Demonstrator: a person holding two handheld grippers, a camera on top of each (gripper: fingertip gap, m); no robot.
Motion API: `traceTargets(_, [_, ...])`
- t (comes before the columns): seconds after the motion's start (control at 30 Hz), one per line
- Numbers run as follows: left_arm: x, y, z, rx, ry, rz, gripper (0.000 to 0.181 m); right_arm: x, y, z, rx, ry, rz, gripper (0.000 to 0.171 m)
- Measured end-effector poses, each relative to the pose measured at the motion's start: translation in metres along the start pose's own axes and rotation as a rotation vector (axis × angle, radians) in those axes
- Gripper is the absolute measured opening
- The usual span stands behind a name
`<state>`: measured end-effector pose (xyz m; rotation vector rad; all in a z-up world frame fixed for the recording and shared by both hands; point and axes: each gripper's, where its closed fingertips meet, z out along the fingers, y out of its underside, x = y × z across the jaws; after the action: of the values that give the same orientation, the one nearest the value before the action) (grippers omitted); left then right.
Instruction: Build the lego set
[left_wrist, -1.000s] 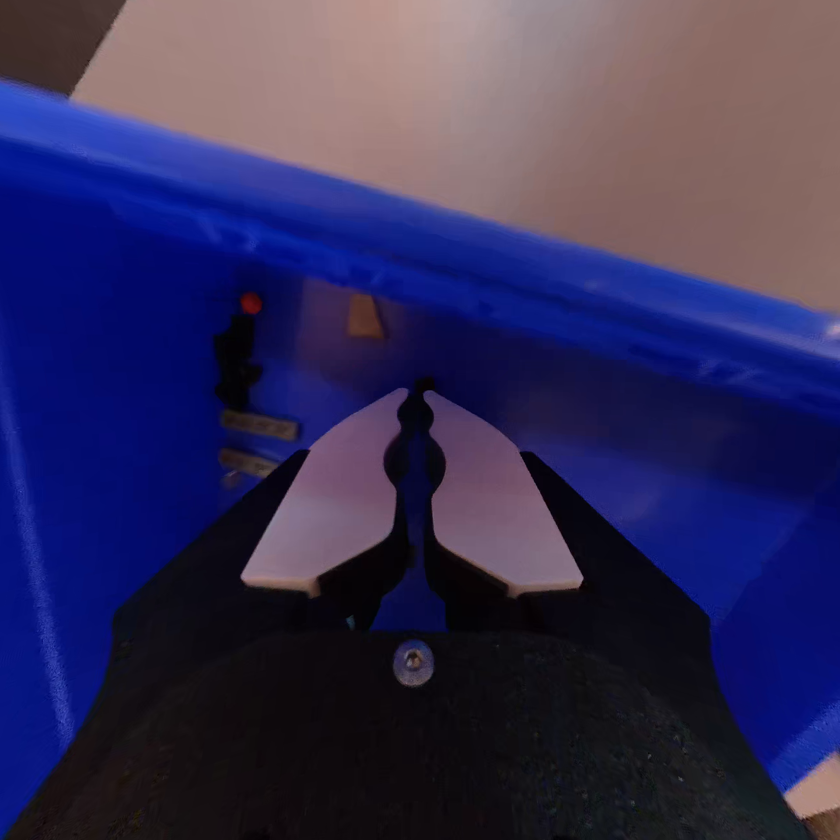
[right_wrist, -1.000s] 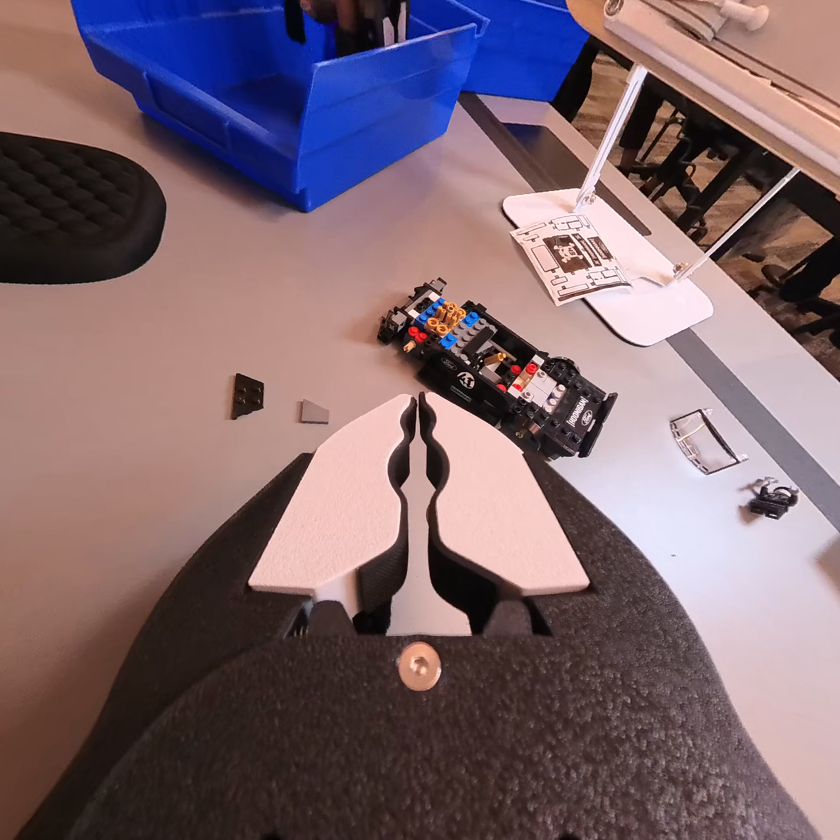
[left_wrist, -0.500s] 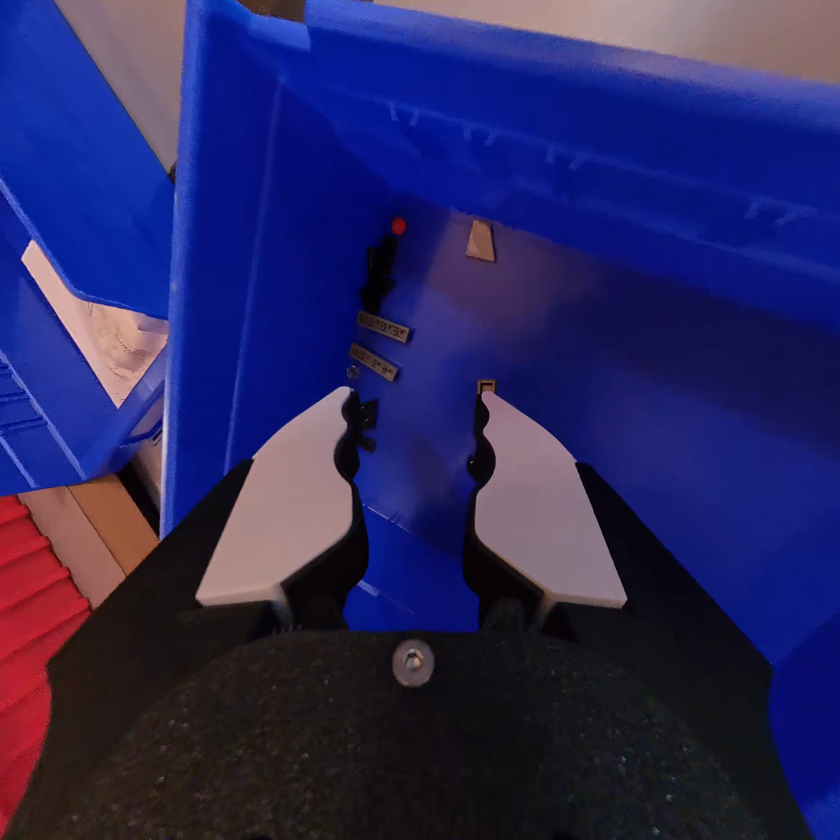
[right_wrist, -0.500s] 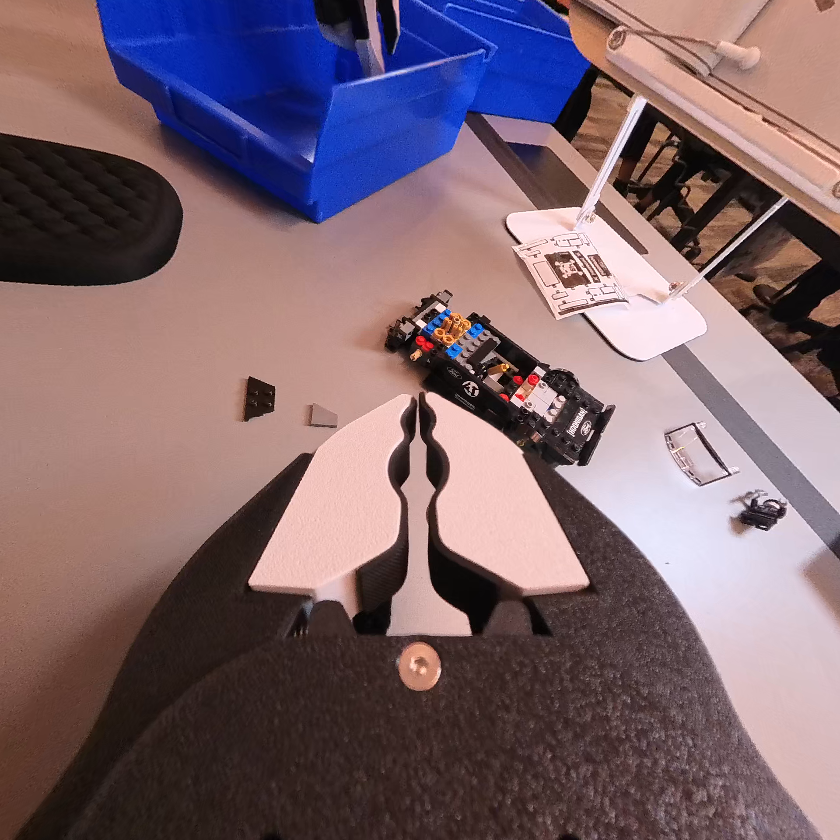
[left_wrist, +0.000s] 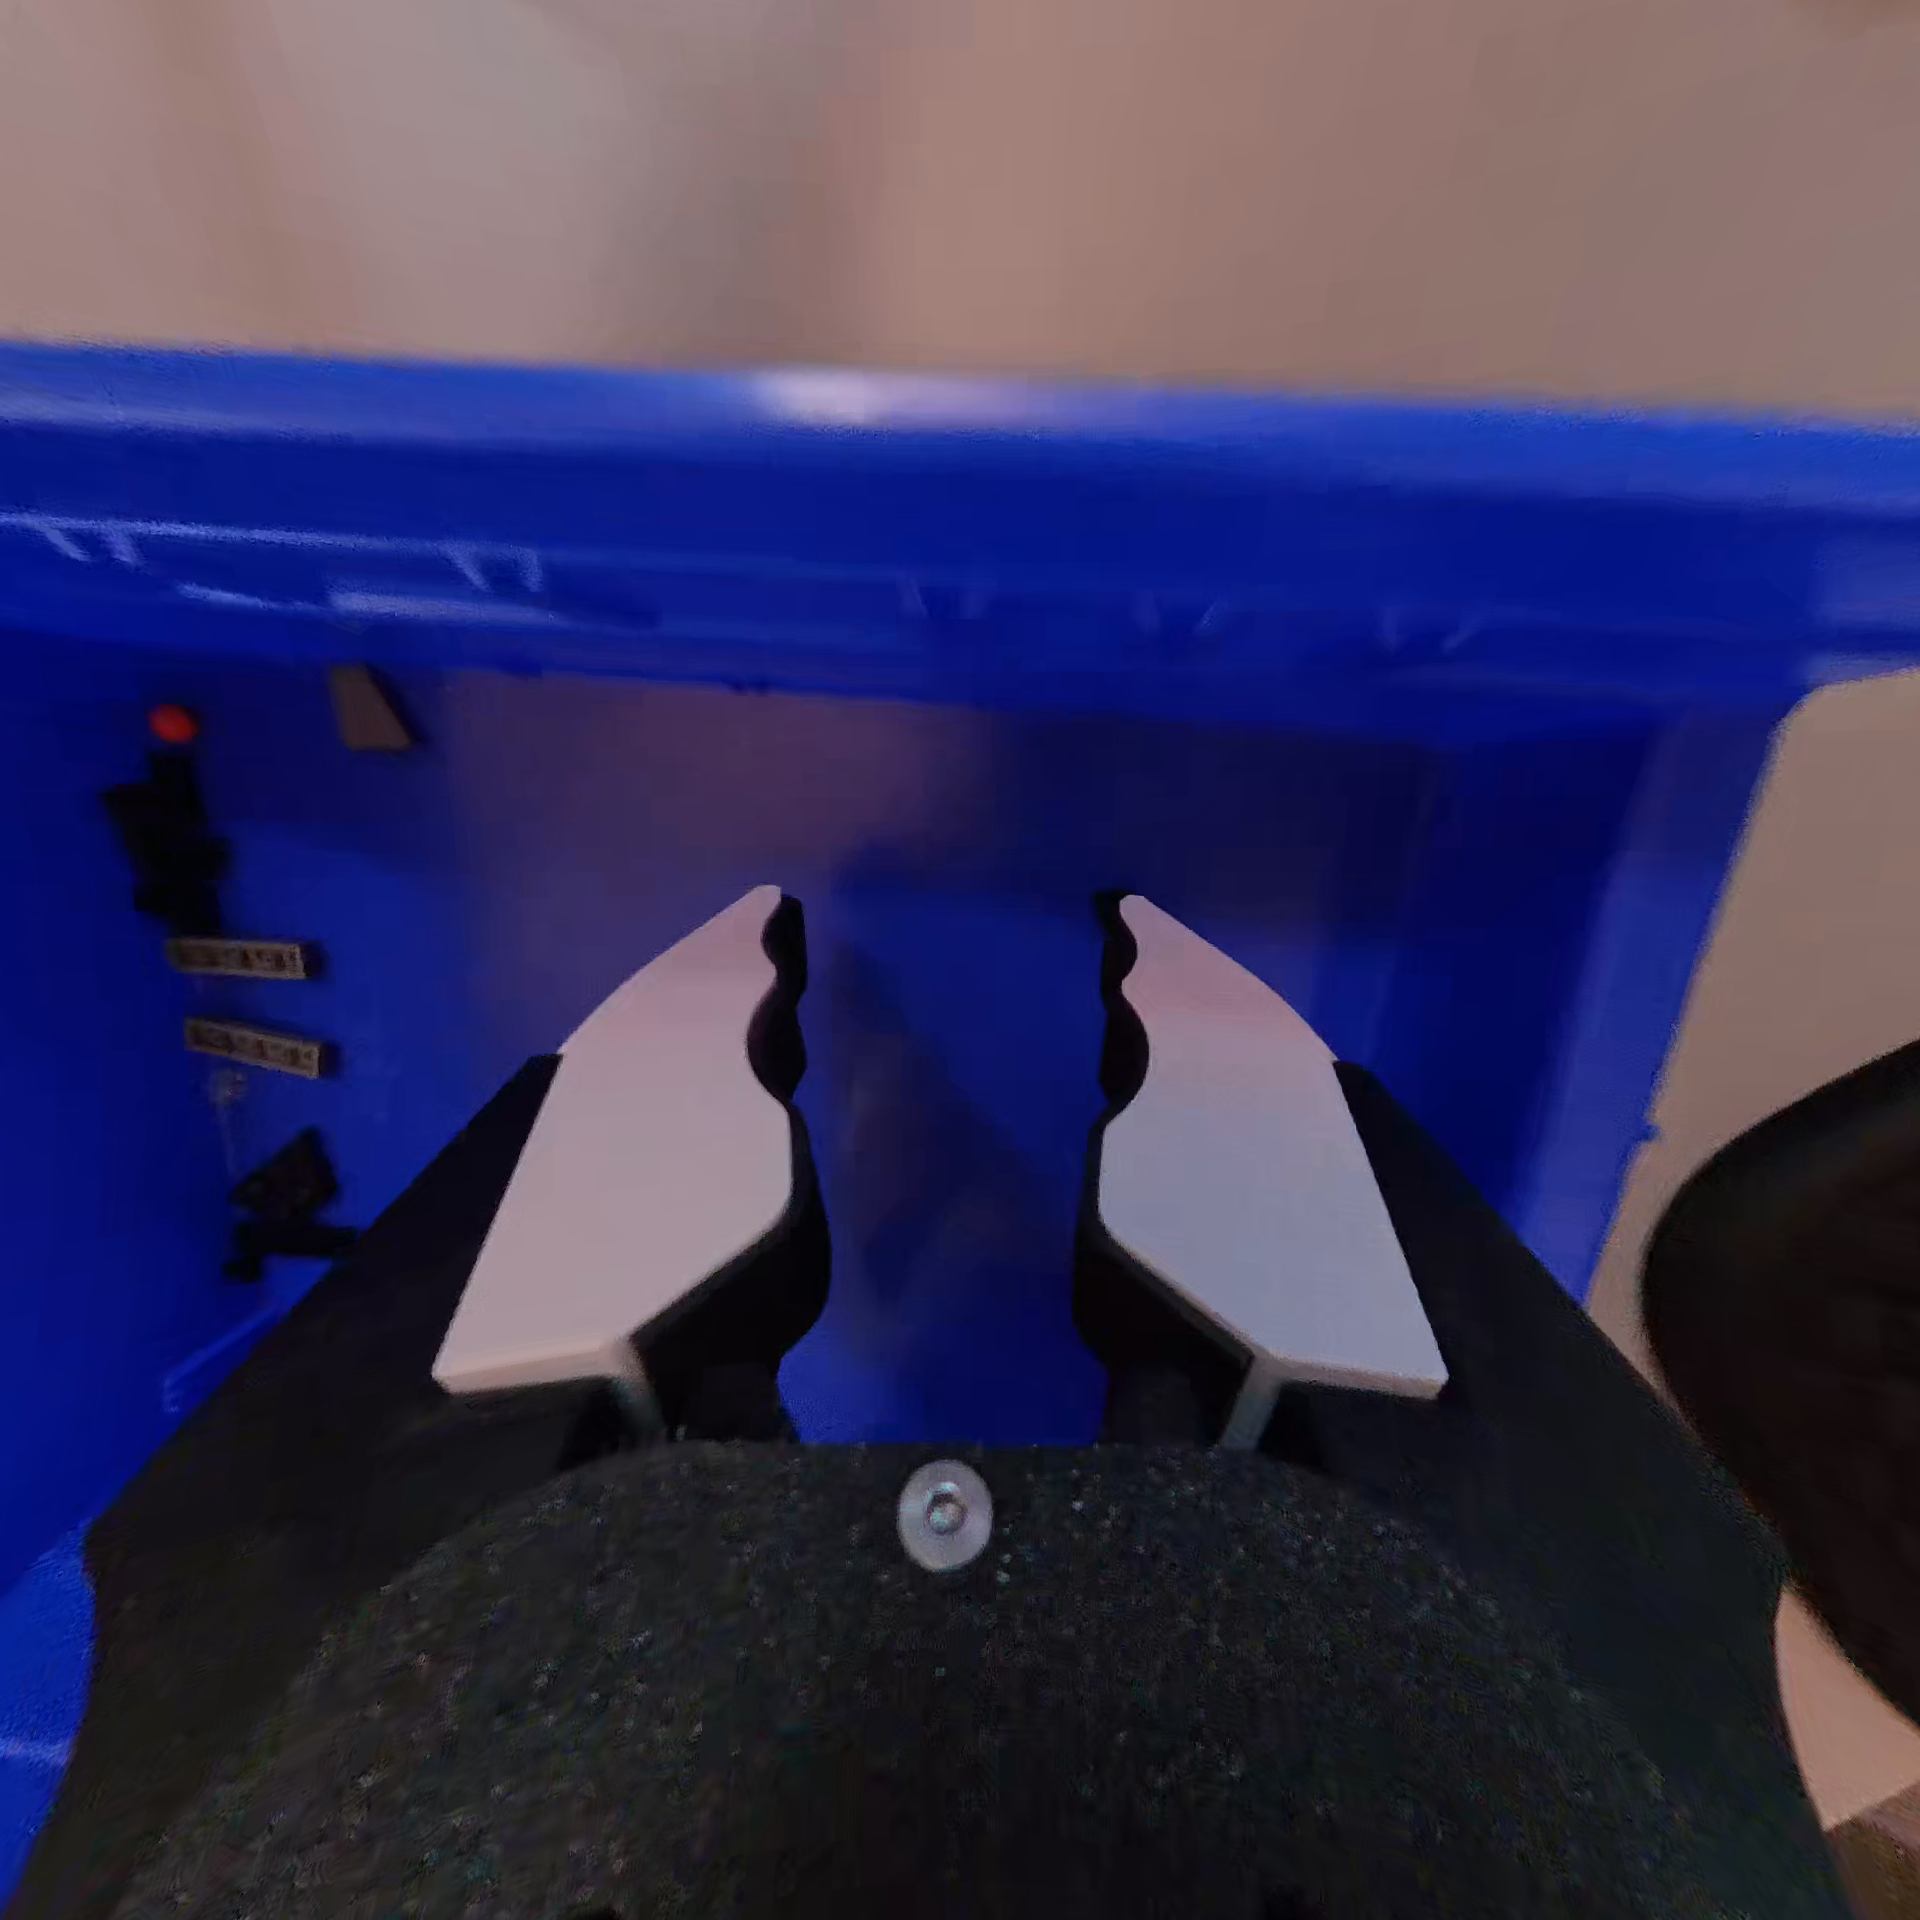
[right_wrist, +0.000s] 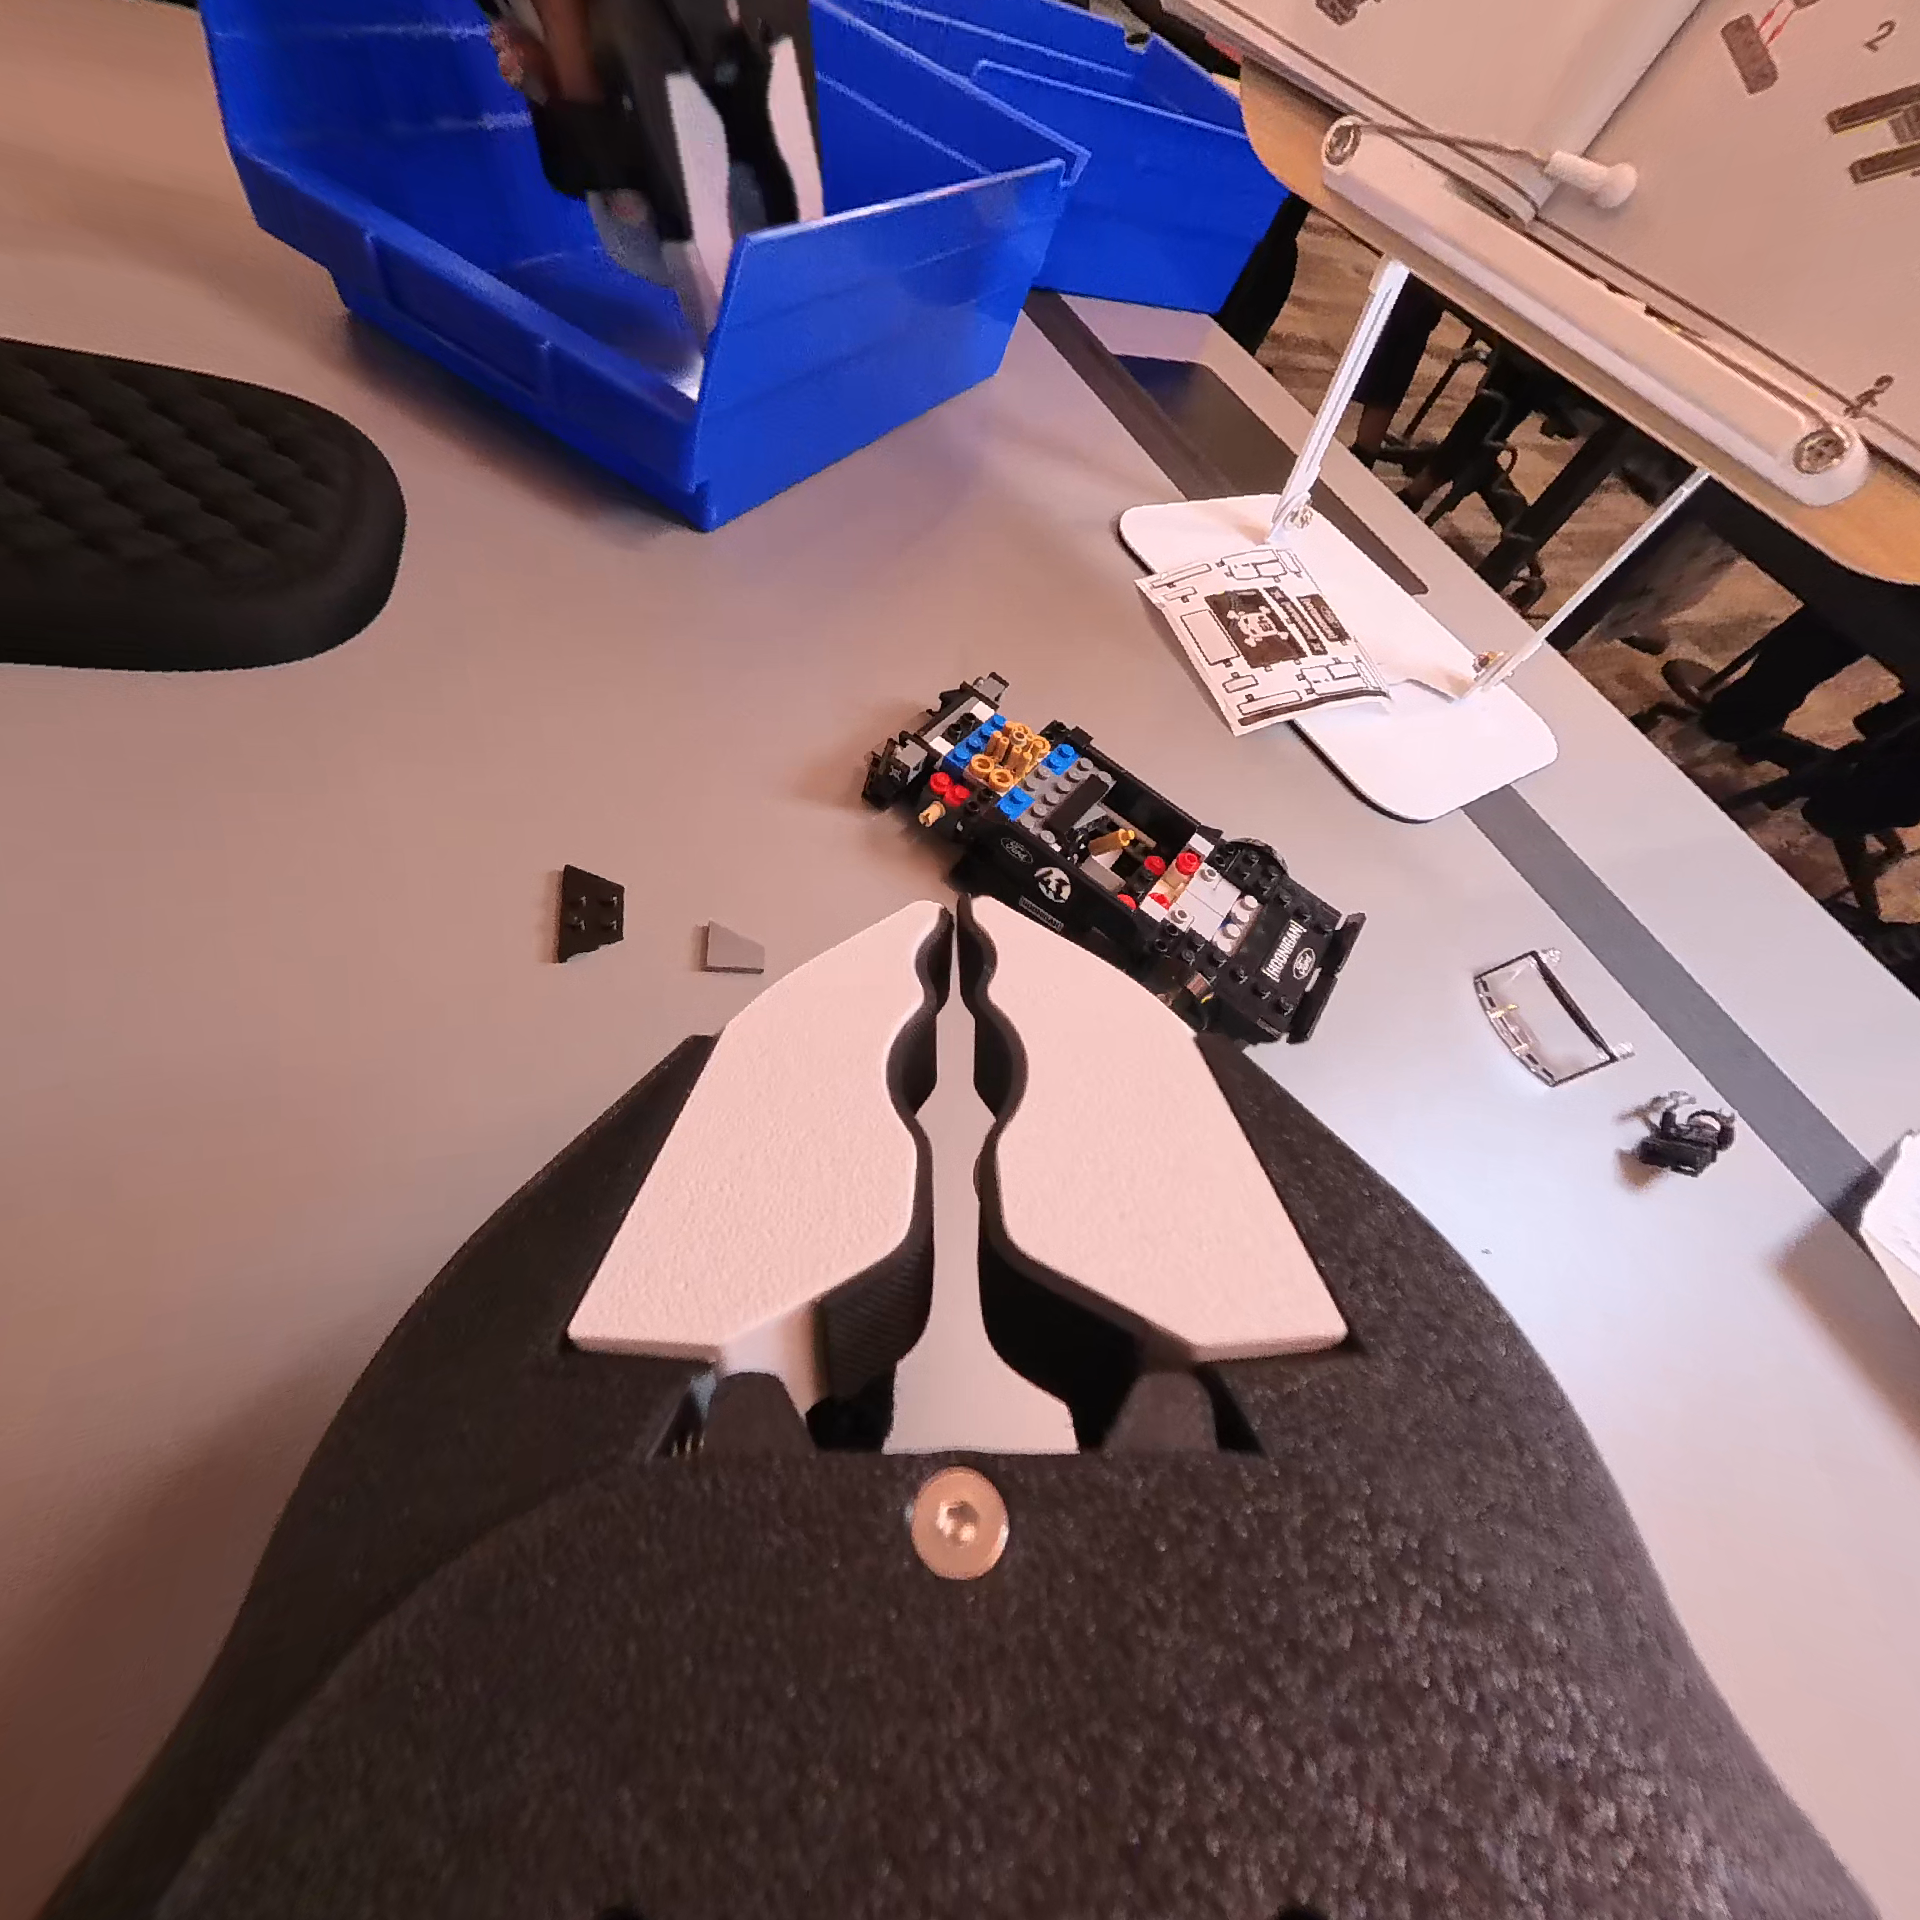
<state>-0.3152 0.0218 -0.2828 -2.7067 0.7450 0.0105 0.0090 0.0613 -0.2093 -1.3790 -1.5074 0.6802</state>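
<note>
Change: my left gripper (left_wrist: 951, 904) has swung back to face the far wall of the blue bin (left_wrist: 935, 499), and its jaws have spread wider than half a second ago; my right gripper (right_wrist: 954, 912) has barely shifted.
Left tool: jaws wide apart, nothing between them, hanging inside the bin.
Right tool: jaws nearly together with only a sliver of a gap, nothing held, hovering above the grey table (right_wrist: 520, 748).
Count in the bin: one red round stud (left_wrist: 171, 722), one grey wedge (left_wrist: 366, 709), two flat grey plates (left_wrist: 239, 958), and black pieces (left_wrist: 171, 842) too blurred for me to count.
Count on the table: one part-built lego car (right_wrist: 1112, 847), one black wedge plate (right_wrist: 590, 912), one grey slope tile (right_wrist: 732, 948), one clear windscreen piece (right_wrist: 1543, 1018), one small black part (right_wrist: 1683, 1127).
Place, bin parts: all lie left of my left fingers, along the bin's left side, none touching them.
Place, car: just beyond my right fingertips and slightly right; the two loose wedges lie to the left of the tips.
Materials: glossy smooth plastic bin; white matte finger plates (right_wrist: 800, 1122) with wavy inner edges on black grainy bodies; studded black car with blue, red, tan and grey bricks.
Other: one printed sheet (right_wrist: 1273, 634) on a white stand base (right_wrist: 1455, 748); one black dimpled pad (right_wrist: 177, 509).
</note>
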Motion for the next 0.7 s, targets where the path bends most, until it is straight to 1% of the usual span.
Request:
traceTargets(0.03, [0.001, -0.007, -0.005, 0.045, 0.022, -0.032, 0.052, 0.0, 0.0, -0.001, 0.001, 0.002, 0.002, 0.001])
traceTargets(0.07, [0.001, -0.016, -0.011, 0.1, 0.034, -0.064, 0.044, 0.001, 0.0, -0.001, 0.003, 0.003, 0.005, 0.001])
traceTargets(0.1, [0.0, -0.023, -0.016, 0.151, 0.038, -0.091, 0.033, 0.001, 0.001, -0.002, 0.003, 0.004, 0.006, 0.001])
traceTargets(0.17, [-0.001, -0.03, -0.024, 0.207, 0.049, -0.109, 0.001, 0.001, 0.001, -0.002, 0.001, 0.007, 0.002, 0.001])
traceTargets(0.27, [0.009, -0.041, -0.035, 0.299, 0.091, -0.103, 0.001, 0.0, 0.001, -0.003, 0.002, 0.005, 0.002, 0.001])
traceTargets(0.33, [0.018, -0.052, -0.044, 0.379, 0.139, -0.144, 0.0, 0.0, 0.002, -0.003, 0.0, 0.004, 0.004, 0.001])
traceTargets(0.4, [0.021, -0.061, -0.05, 0.44, 0.149, -0.191, 0.0, 0.0, 0.003, -0.002, -0.003, 0.002, 0.005, 0.001])
traceTargets(0.47, [0.022, -0.064, -0.052, 0.465, 0.128, -0.199, 0.012, -0.001, 0.003, -0.001, -0.004, -0.001, 0.002, 0.001])
traceTargets(0.57, [0.03, -0.069, -0.06, 0.512, 0.2, -0.237, 0.025, -0.001, 0.002, -0.002, -0.004, 0.001, 0.0, 0.001])
traceTargets(0.63, [0.027, -0.071, -0.067, 0.549, 0.189, -0.252, 0.028, -0.001, 0.001, -0.002, 0.0, 0.004, 0.001, 0.001])
traceTargets(0.7, [0.028, -0.076, -0.081, 0.613, 0.174, -0.251, 0.025, -0.001, 0.001, -0.003, 0.002, 0.003, 0.001, 0.001])
